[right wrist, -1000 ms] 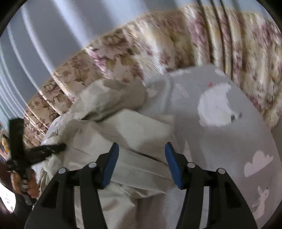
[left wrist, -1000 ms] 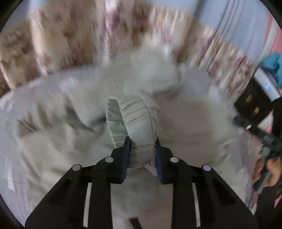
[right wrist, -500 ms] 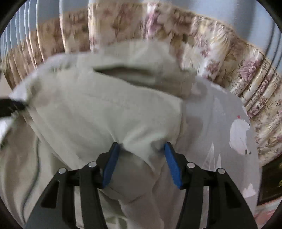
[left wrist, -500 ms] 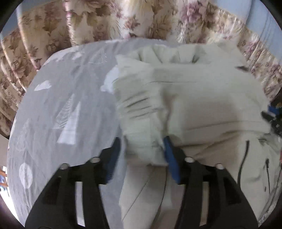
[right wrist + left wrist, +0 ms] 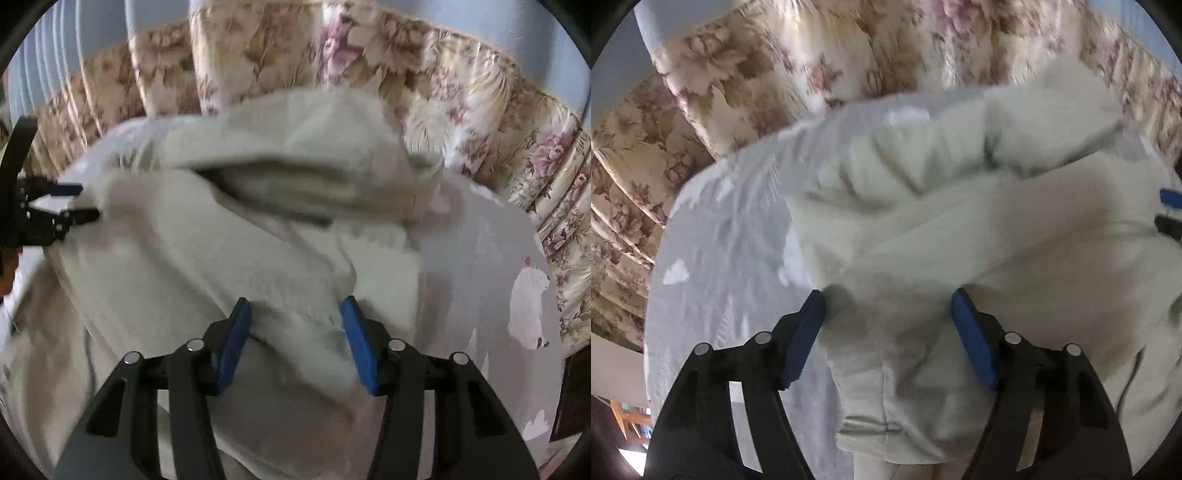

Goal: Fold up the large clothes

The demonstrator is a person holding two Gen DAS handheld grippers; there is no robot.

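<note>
Both sets of blue-padded jaws point down at a pale cream garment (image 5: 979,236) spread over a table. On the left gripper (image 5: 888,314) the jaws are opening, standing wide apart, with a fold of the cloth lying between them; its left pad touches the fold's edge, and the right pad sits just beside the cloth, so nothing is clamped. On the right gripper (image 5: 295,314) the jaws are closing a little, with a thick bunched fold of the same garment filling the gap between the pads. Whether they truly pinch it cannot be told through the blur.

From the right wrist view, the left gripper appears at the far left edge, its tips touching the garment's left side.

Soft and thick, the garment looks like a hooded sweatshirt. A ribbed, gathered band runs across its upper left part, and a dark drawstring (image 5: 1126,384) trails at the lower right of the left wrist view. A layer is folded over the middle, forming a long ridge.

Under it lies a light grey tablecloth (image 5: 491,266) printed with white shapes. Behind the table hang floral curtains (image 5: 461,99) in cream, brown and pink, with a blue-grey wall (image 5: 617,74) beyond.
</note>
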